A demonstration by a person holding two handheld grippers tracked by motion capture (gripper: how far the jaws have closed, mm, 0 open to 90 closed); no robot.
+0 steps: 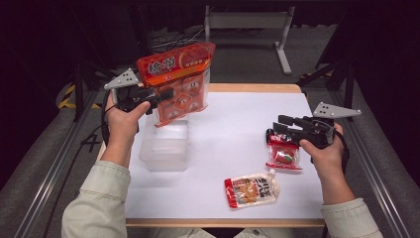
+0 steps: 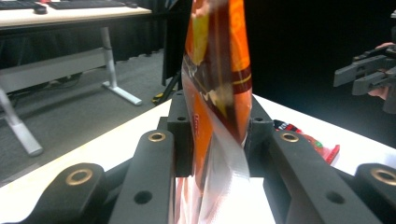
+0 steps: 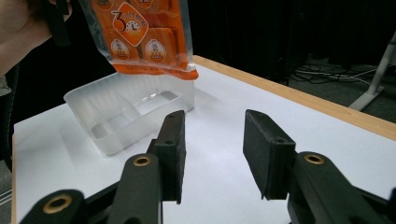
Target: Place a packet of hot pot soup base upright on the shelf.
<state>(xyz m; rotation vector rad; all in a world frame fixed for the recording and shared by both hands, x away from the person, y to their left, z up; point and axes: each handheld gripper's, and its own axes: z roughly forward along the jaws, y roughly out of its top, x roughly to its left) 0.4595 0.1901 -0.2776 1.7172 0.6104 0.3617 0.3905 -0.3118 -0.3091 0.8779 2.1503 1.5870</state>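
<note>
Orange bag (image 1: 179,82) hangs in the air at the far left of the table, directly above the clear plastic tub (image 1: 166,146), its lower edge just above the tub's far rim and not touching it. The left gripper (image 1: 166,94) pinches the bag at its left side edge, jaws pressed onto the film; in the left gripper view the bag (image 2: 217,70) stands edge-on between the two pads. Judgement: the side grip lets the bag hang roughly upright, which suits lowering it bottom-first into the tub. The tub looks empty and open at the top, so nothing blocks the drop; the bag appears taller than the tub is deep and will probably stick out or lean.

The right gripper (image 1: 281,122) hovers at the right of the table, jaws spread and holding nothing, as the right gripper view confirms (image 3: 212,149). Just beneath and near it lies a small red packet (image 1: 283,153), flat on the white table (image 1: 237,124). A pale pouch with a red end (image 1: 252,191) lies at the near middle, well apart from the tub. Neither item stands in the bag's way. Risk: the thin film may slip or swing when lowered.
</note>
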